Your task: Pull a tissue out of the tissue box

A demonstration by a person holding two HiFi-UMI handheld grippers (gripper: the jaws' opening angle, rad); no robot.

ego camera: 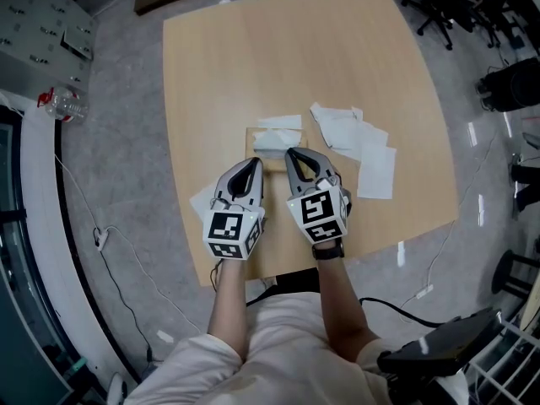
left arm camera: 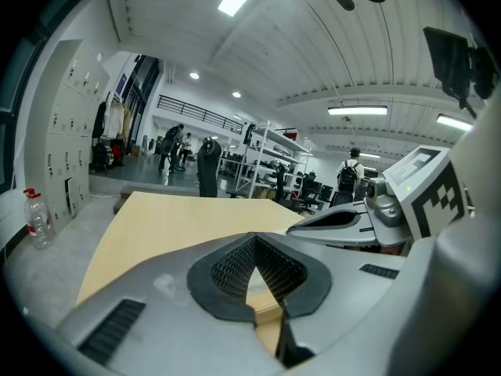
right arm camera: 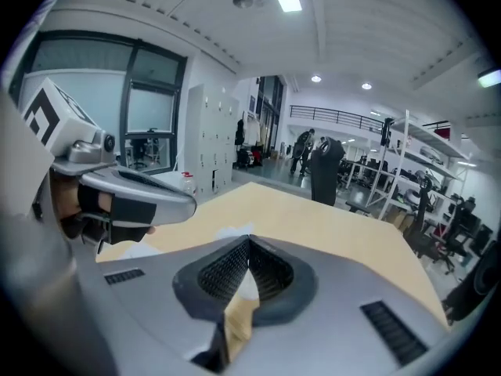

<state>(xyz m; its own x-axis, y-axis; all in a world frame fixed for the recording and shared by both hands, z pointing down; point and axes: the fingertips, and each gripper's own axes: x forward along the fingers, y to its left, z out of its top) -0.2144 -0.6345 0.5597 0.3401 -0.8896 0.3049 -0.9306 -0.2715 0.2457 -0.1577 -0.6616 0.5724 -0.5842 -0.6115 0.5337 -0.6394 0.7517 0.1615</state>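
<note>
While the tabletop (ego camera: pixel 228 74) is big and mostly bare, everything that matters is bunched toward its near edge. A spread of loose tissues (ego camera: pixel 359 146) lies just right of the tissue box (ego camera: pixel 251 146), and one stray sheet (ego camera: pixel 202 201) sits partly under the left gripper (ego camera: pixel 251 165). Nothing really blocks the way, though the loose ones could get swept along.

The box sits mid-table, just beyond both sets of fingers. Left gripper and right gripper (ego camera: pixel 291 153) both have their fingers clenched together on nothing, tips aimed at the box's near side.

My worry: the box looks light and nothing's pinning it. A tug on the tissue (ego camera: pixel 275 138) poking out the top could lift the whole box or rip the sheet.
</note>
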